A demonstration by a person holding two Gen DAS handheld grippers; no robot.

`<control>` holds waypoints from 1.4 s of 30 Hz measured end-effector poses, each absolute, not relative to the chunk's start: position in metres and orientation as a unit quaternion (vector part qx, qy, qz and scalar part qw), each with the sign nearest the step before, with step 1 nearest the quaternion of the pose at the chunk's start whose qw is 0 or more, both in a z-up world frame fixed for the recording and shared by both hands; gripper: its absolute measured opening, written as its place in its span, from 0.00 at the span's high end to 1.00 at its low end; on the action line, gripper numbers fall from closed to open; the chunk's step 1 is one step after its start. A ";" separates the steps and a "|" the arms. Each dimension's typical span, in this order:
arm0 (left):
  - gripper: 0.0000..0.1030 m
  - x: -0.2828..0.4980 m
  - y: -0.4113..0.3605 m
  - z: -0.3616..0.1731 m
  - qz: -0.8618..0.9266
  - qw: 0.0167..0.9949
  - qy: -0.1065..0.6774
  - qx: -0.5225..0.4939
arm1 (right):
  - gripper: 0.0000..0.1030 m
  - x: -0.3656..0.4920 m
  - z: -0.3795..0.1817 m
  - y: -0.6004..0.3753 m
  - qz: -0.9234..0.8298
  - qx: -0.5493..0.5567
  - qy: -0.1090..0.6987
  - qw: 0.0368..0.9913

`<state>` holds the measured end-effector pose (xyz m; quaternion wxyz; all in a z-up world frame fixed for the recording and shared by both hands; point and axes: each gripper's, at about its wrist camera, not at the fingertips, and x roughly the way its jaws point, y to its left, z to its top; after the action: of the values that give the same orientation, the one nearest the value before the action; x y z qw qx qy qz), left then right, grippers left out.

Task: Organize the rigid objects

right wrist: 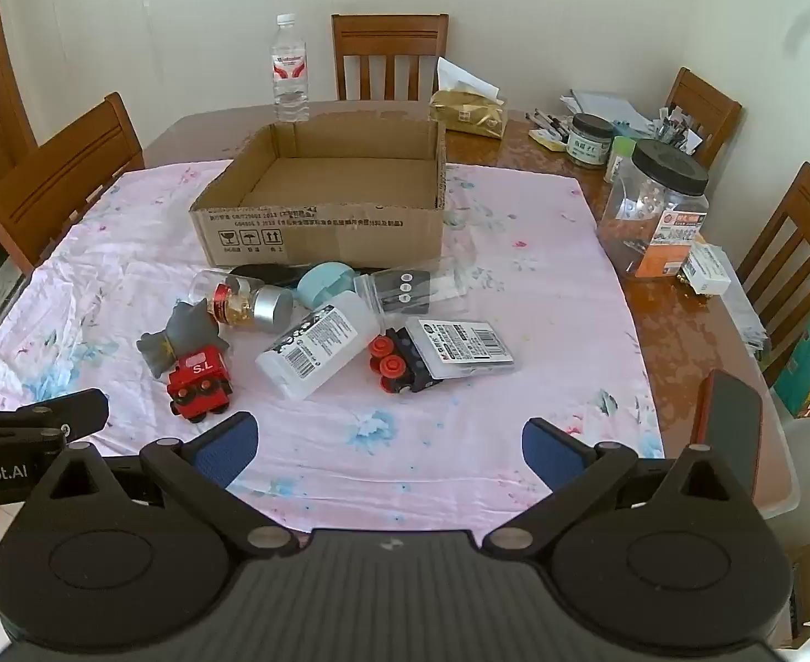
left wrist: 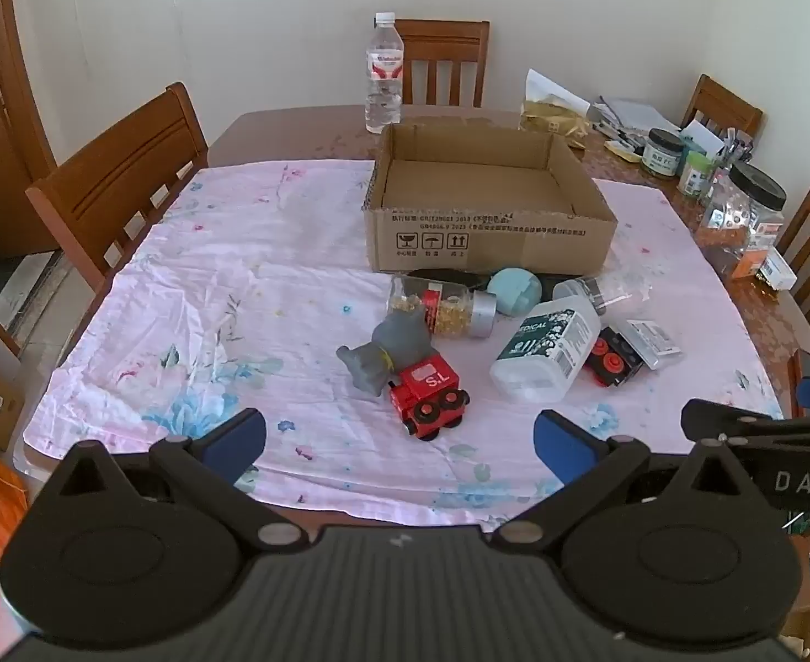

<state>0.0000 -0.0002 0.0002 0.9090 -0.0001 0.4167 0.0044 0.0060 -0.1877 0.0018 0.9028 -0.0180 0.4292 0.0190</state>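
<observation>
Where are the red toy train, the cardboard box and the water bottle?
red toy train (left wrist: 426, 390): left wrist view, on its red body.
cardboard box (left wrist: 488, 240): left wrist view, on its front wall.
water bottle (right wrist: 290, 69): right wrist view, on its label.

Left gripper (left wrist: 399, 441) and right gripper (right wrist: 388, 444) — side by side, tilted downward, fingers spread wide, nothing held

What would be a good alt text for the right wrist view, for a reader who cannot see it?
The open right gripper hovers empty above a pink floral cloth. On the cloth lie small items: a red toy train, a grey toy animal and a white bottle on its side. Behind them stands an empty cardboard box.
</observation>
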 end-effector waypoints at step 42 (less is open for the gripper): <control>0.00 -0.001 0.002 0.009 0.001 0.912 0.410 -0.004 | 0.00 0.007 0.009 -0.181 0.020 -0.023 0.424 0.905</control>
<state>-0.0007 0.0024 0.0089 0.9119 -0.0040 0.4105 0.0009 0.0069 -0.1814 0.0093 0.9052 -0.0225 0.4238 0.0202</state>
